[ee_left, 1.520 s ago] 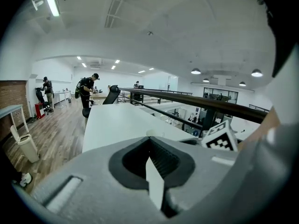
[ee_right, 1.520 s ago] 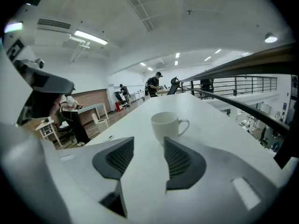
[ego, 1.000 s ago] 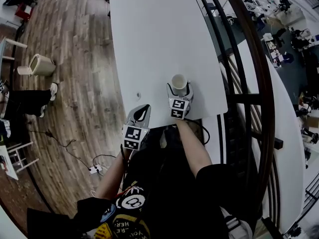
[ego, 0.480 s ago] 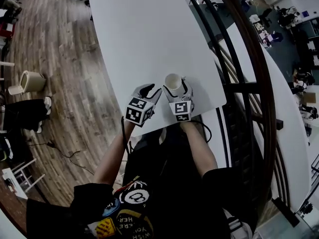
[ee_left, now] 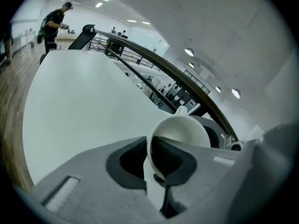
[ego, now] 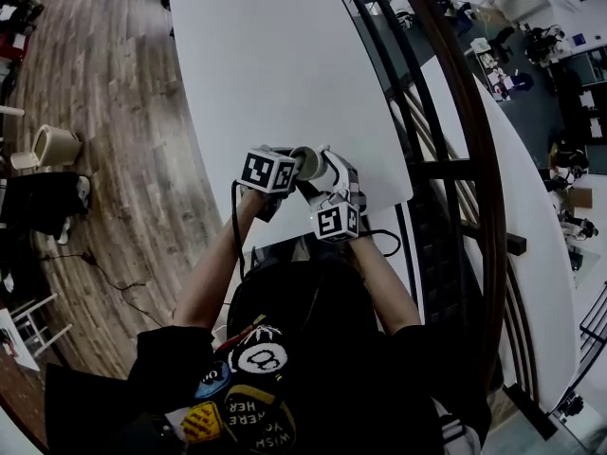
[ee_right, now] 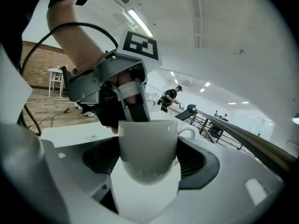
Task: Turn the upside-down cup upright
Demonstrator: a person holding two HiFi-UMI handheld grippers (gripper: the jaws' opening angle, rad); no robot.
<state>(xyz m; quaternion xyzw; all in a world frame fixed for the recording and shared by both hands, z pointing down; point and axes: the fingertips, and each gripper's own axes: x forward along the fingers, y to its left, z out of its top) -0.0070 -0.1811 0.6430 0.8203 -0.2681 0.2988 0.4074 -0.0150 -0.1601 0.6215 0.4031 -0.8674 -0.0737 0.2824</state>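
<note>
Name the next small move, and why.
Probably open the right gripper's jaws. They have just been closing across the cup's body, and the left gripper's jaws have just been closing on its rim, one inside, so the left alone could turn it upright.

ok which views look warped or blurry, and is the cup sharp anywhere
Head view: fisheye bends the dark curved railing and the white table edge, dim overall. Left gripper view: black round corners, the white ceramic cup a bit soft up close. Right gripper view: same dark corners, cup crisp.
</note>
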